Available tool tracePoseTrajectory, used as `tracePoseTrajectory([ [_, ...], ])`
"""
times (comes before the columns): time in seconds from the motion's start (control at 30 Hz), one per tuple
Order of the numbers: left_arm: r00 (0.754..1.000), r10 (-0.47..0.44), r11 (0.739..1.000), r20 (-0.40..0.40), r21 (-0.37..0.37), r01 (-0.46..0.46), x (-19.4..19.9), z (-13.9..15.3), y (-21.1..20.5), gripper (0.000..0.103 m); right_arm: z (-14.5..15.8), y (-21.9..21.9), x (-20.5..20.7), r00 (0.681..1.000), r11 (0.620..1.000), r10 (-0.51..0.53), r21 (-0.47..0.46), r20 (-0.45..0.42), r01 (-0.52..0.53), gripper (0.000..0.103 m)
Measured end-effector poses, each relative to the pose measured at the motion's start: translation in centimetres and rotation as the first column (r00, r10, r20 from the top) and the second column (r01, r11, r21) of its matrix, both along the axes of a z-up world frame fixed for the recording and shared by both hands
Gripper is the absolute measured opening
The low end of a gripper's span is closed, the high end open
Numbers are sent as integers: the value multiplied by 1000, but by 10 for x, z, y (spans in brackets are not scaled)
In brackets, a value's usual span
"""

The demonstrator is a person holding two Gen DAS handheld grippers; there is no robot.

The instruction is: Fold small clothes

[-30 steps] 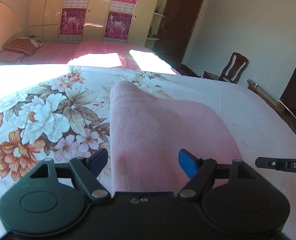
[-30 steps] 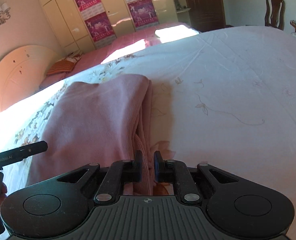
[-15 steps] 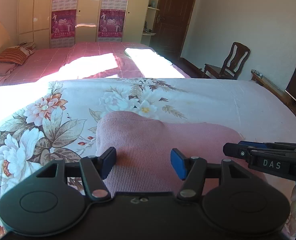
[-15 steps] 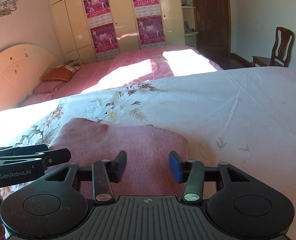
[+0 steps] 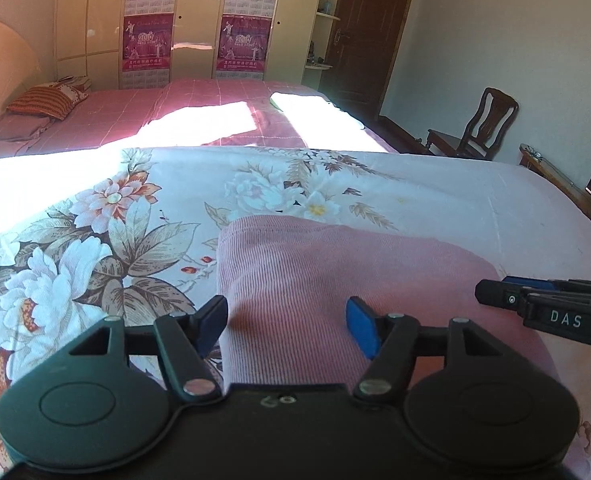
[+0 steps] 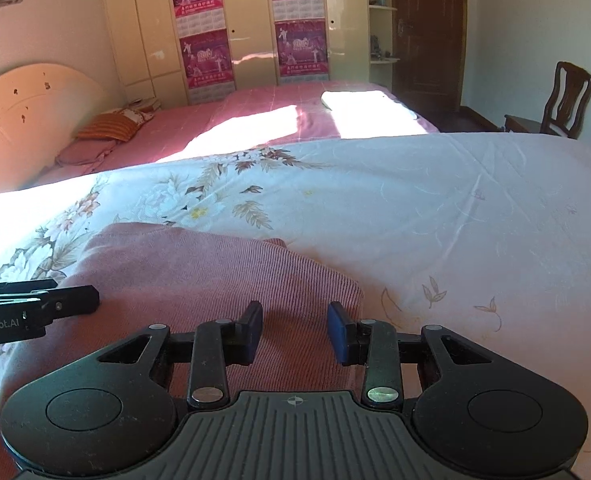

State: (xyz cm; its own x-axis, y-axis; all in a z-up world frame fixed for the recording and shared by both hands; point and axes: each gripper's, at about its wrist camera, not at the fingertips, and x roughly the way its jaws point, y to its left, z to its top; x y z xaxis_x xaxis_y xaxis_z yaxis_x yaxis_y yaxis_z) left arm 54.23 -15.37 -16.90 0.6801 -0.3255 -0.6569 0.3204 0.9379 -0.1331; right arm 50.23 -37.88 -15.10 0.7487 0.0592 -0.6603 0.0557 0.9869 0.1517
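On the floral bedsheet [image 5: 107, 232], the pink ribbed garment [image 5: 335, 280] lay folded into a compact rectangle, its far edge toward the flower print and its right edge ending on the plain part of the sheet. The left gripper [image 5: 287, 320] hovered over the garment's left portion with its fingers spread apart and nothing between them, as they had been a second before. The right gripper [image 6: 295, 332] stood over the garment's right corner, fingers likewise apart and empty; a second earlier they had been pressed together at the garment's edge, and by half a second ago they had parted. Since then both views had changed little. Each gripper appeared at the edge of the other's view. Beyond lay a second bed with a pink cover [image 6: 255, 120], a wardrobe with posters [image 6: 295, 40], and a wooden chair [image 5: 483, 124].
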Motion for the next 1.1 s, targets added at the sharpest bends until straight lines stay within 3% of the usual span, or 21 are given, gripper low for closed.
tracePoseTrajectory([
  [0.23, 1000, -20, 1000, -7, 12, 20, -43, 7, -2, 68, 13, 14, -40, 999, 999, 39, 25, 16, -39, 36],
  [0.4, 1000, -23, 997, -16, 78, 25, -48, -9, -12, 73, -18, 15, -40, 997, 999, 37, -28, -63, -39, 36],
  [0.53, 999, -5, 997, -34, 79, 8, -48, -6, -11, 73, -16, 20, -43, 997, 996, 49, -69, -61, -53, 36],
  [0.83, 999, 5, 998, -43, 63, -2, -70, 4, -3, 71, 8, 27, -81, 996, 995, 87, -42, -26, -88, 36],
  [1.1, 999, 3, 998, -36, 68, -1, -101, 1, 1, 73, -2, 31, -113, 992, 991, 120, -60, -43, -123, 36],
])
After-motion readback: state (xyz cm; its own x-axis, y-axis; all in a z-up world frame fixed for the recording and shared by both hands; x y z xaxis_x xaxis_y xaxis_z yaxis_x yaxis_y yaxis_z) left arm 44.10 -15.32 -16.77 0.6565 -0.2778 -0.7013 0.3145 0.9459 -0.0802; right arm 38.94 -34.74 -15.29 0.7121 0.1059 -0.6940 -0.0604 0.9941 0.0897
